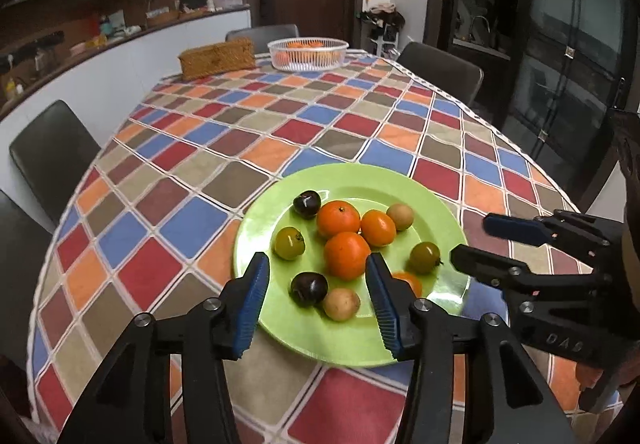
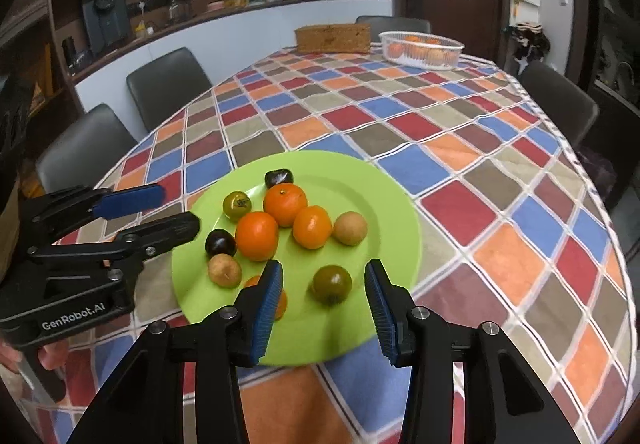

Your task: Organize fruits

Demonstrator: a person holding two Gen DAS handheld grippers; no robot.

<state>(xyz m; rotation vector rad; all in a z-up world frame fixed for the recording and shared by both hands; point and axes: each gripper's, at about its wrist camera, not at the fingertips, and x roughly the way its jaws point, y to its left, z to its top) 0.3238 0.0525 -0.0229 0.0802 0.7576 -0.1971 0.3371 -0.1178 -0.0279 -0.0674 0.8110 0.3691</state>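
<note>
A green plate (image 1: 440,199) holds assorted fruits; a white basket (image 1: 307,53) holds oranges. Both claws, left (image 1: 318,298) and right (image 2: 323,304), hover released, grasping nothing, over the plate's near fruits.

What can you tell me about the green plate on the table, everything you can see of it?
The green plate is round, lime green and glossy, looking like glazed ceramic or plastic, with a wide flat rim and a shallow centre. It lies flat on the checked tablecloth at the near end of the table. It holds four orange fruits, one partly hidden, two dark ones, two greenish ones and two tan ones. Both grippers hover at its near edge, fingers apart; none clearly touches it.
</note>
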